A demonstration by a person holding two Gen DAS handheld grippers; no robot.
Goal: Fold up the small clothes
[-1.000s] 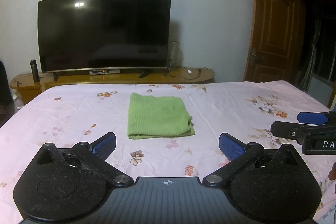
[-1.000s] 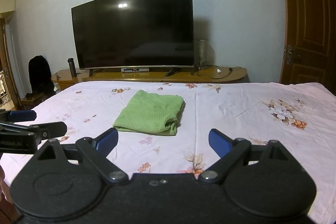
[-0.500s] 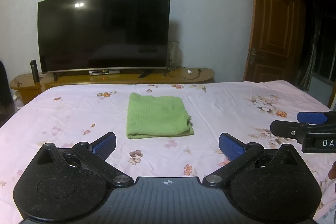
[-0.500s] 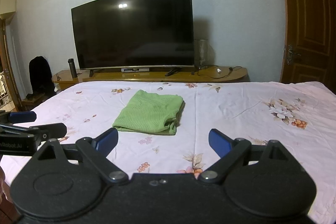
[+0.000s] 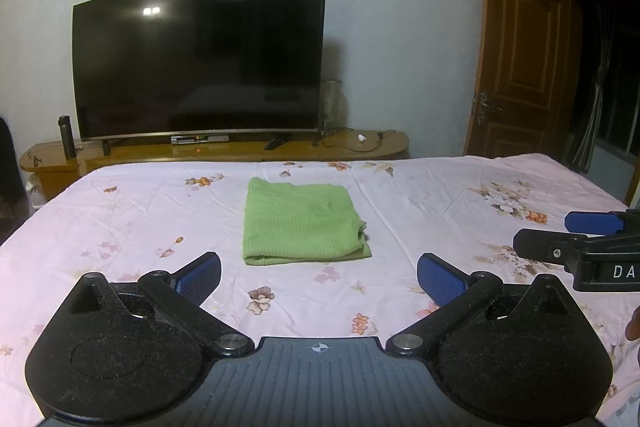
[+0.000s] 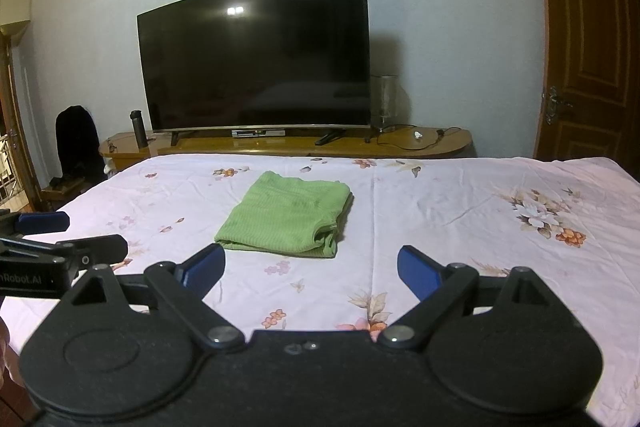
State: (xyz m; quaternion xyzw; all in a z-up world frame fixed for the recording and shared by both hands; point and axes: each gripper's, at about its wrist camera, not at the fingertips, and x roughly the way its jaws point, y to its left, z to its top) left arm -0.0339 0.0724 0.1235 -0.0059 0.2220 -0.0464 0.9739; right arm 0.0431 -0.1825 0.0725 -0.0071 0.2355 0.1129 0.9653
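Green garment [image 5: 302, 221] folded on bed [image 5: 440, 195]; L claw [image 5: 319, 277] & R claw [image 6: 311, 269] both released, empty.

Garment: folded green knit [image 6: 286, 217] lying flat on the bed [image 6: 460, 211], its layered edges at the near right corner
Right gripper [image 6: 311, 269]: blue-padded fingers [image 6: 418, 271] spread wide, empty, short of the garment
Left gripper [image 6: 60, 239]: at the left edge, over the bed's side
Background: dark television [image 6: 256, 55] on a low wooden table [image 6: 288, 145]; brown door [image 6: 586, 43] at right
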